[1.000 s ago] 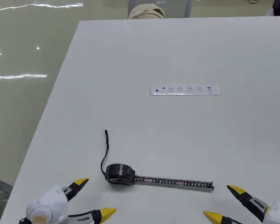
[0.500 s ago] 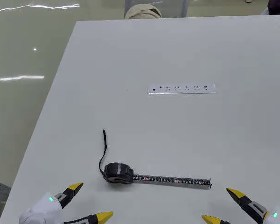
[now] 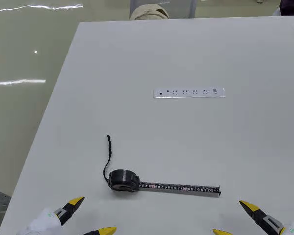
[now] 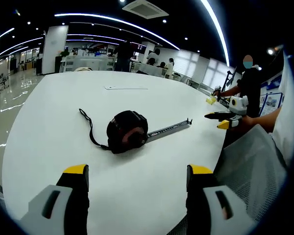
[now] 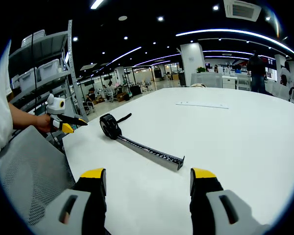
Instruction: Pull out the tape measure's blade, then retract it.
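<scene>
The tape measure (image 3: 123, 180) lies near the front edge of the table (image 3: 186, 137), toward its left corner, with the blade (image 3: 181, 188) drawn out to the right. The left gripper (image 3: 93, 214) and the right gripper (image 3: 231, 217) hover at that edge, jaws spread and empty. For retracting, I think the left one should steady the case (image 4: 127, 131) while the right one guides the hook end (image 3: 218, 191) slowly back into it.

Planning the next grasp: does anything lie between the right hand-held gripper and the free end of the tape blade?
Nothing visible does. Only bare table separates the open right hand-held gripper from the blade's end; the power strip lies far beyond the tape measure.
</scene>
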